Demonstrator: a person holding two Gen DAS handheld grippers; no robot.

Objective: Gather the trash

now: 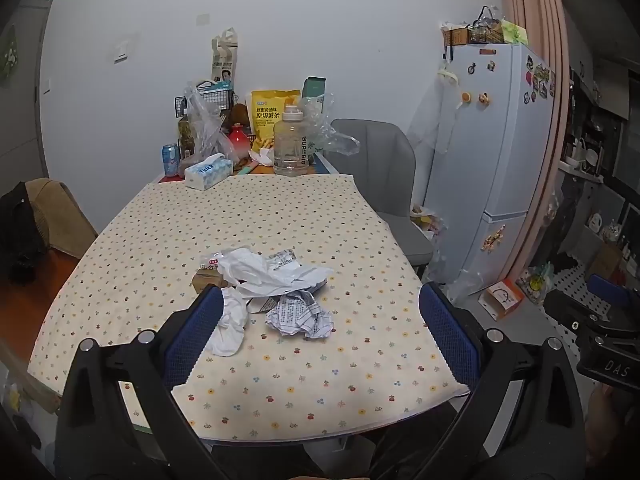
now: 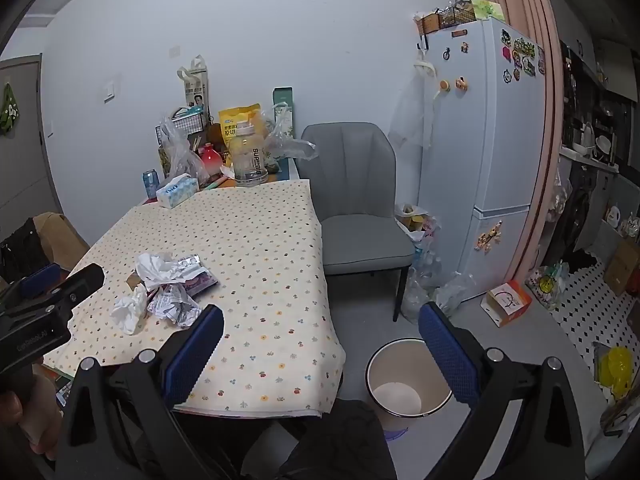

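Dotted tablecloth [image 1: 280,216] bears crumpled trash [image 1: 276,284]; both tools wide, empty

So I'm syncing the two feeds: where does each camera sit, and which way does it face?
Left wrist: on the left gripper, angled down over the tablecloth at the crumpled paper; its open blue fingers show, right gripper at the edge.
Right wrist: on the right gripper, facing table edge, grey chair and trash bin; open.
Shared: crumpled paper, fridge, water bottle.
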